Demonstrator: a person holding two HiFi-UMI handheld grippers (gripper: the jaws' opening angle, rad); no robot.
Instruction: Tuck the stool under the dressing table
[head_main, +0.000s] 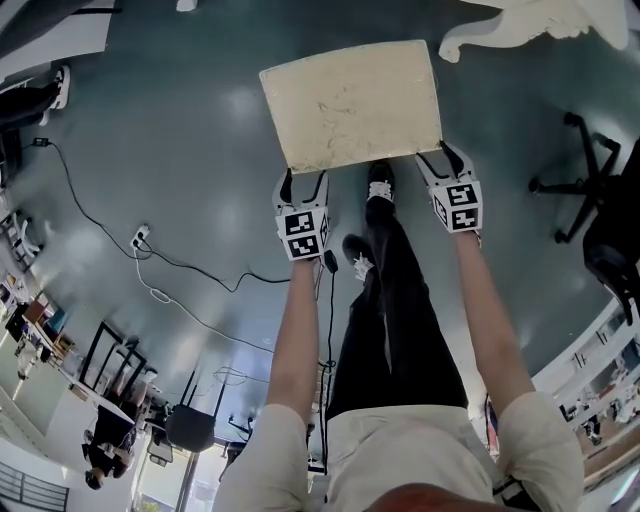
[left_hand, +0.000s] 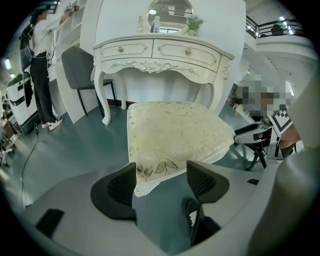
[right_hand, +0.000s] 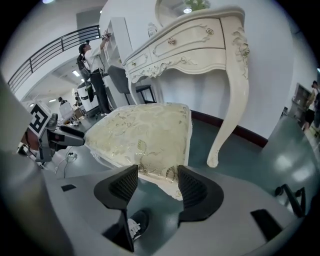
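Note:
The stool (head_main: 350, 100) has a square cream cushion with a gold leaf pattern and stands on the grey-green floor in front of me. The white carved dressing table (head_main: 540, 25) shows at the top right edge of the head view. My left gripper (head_main: 303, 182) is at the cushion's near left corner and my right gripper (head_main: 442, 160) at its near right corner. In the left gripper view the stool (left_hand: 175, 135) has its corner between the open jaws of the left gripper (left_hand: 161, 181), with the dressing table (left_hand: 165, 52) behind. In the right gripper view the stool (right_hand: 140, 132) has its corner between the open jaws of the right gripper (right_hand: 157, 186). No pad presses on the cushion.
A black office chair (head_main: 595, 205) stands to the right. A cable and socket strip (head_main: 142, 238) lie on the floor to the left. A grey chair (left_hand: 80, 70) and a person at white shelves (left_hand: 39, 75) are left of the table. My own shoes (head_main: 380, 185) are just behind the stool.

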